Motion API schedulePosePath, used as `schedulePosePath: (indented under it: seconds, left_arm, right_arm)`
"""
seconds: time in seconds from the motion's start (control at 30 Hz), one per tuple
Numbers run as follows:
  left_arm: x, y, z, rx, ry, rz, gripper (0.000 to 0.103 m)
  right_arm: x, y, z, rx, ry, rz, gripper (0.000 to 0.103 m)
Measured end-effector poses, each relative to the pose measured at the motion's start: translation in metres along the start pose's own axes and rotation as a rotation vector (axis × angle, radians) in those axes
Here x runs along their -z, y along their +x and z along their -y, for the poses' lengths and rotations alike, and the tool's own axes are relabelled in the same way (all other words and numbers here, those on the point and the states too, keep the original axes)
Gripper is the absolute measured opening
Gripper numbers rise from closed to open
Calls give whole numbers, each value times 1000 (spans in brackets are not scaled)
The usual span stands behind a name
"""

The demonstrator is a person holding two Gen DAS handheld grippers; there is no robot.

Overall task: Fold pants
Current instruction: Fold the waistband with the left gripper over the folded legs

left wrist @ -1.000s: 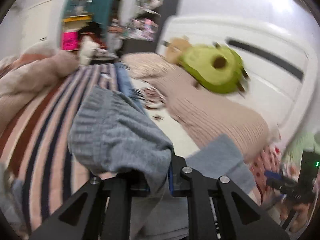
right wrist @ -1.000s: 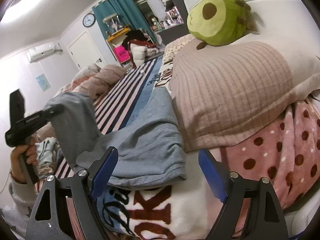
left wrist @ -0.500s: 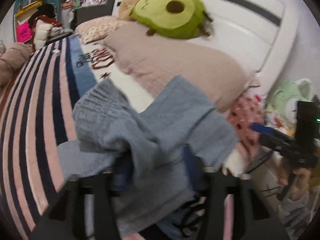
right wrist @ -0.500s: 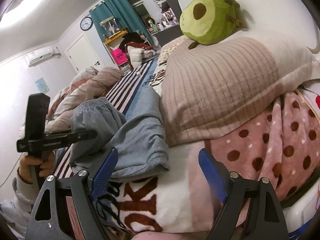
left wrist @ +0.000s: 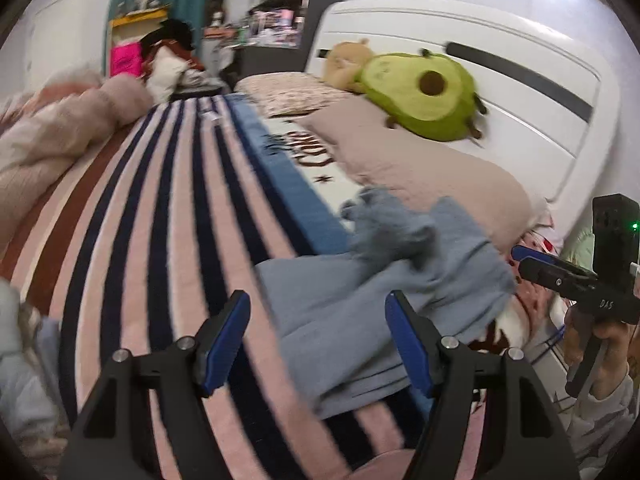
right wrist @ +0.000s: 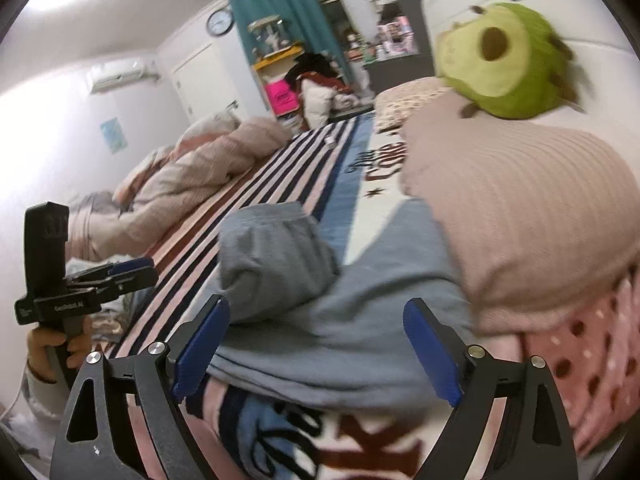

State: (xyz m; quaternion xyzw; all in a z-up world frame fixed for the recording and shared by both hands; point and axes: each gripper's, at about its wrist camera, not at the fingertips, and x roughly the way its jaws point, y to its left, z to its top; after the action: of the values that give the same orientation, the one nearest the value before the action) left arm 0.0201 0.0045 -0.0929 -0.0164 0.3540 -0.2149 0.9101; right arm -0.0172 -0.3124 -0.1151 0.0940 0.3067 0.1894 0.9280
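The pants (left wrist: 384, 280) are laid on the striped blanket (left wrist: 160, 208) near the bed's edge, with one end thrown over the rest as a bunched lump (right wrist: 272, 260). Seen from the left gripper (left wrist: 318, 340), they are found ahead and to the right, their near edge reaching in between its spread fingers; nothing is held, and the jaws are seen wide apart. Seen from the right gripper (right wrist: 316, 348), the pants are found straight ahead and slightly to the left, the lower edge being framed by jaws likewise spread wide and empty. The long axis is judged to run roughly across the bed, from the stripes toward the ribbed pillow (right wrist: 520, 208), though the lump makes this hard to fix. Both grippers are near; the right one is judged the nearer to the flat layer, the left to the lump's side. The coming move is judged to be a smoothing or a fresh grasp of the folded edge, since the top layer is left rumpled, not flat.

The surface is soft and plush, so the cloth can be expected to drag. Beyond, an avocado plush (left wrist: 424, 96) is seen against the white headboard (left wrist: 520, 92), a heaped duvet (right wrist: 192, 176) at the far side, and a teal curtain (right wrist: 280, 12) and wall clock (right wrist: 219, 22) at the room's end.
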Motion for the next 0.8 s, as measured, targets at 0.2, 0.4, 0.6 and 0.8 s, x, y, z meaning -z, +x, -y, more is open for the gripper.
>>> schedulePosePath:
  seconds: [0.2,0.4,0.6,0.8]
  left_arm:
    - [21,17,-44,36,-94,-16,66]
    - [34,48,-47,119,-114,-60,66]
    - [40,67,-37,188,-90,-94,66]
    - [44,71,-26,216,-46,-129,66]
  right_arm:
    - [-23,51,-35,9,-88,-77,88]
    - [-38,97,-59,67,-182,-130,88]
    - [-27,115,-57,140,-220,-185,76]
    - [-19,80,-23,235,-93,-122,46]
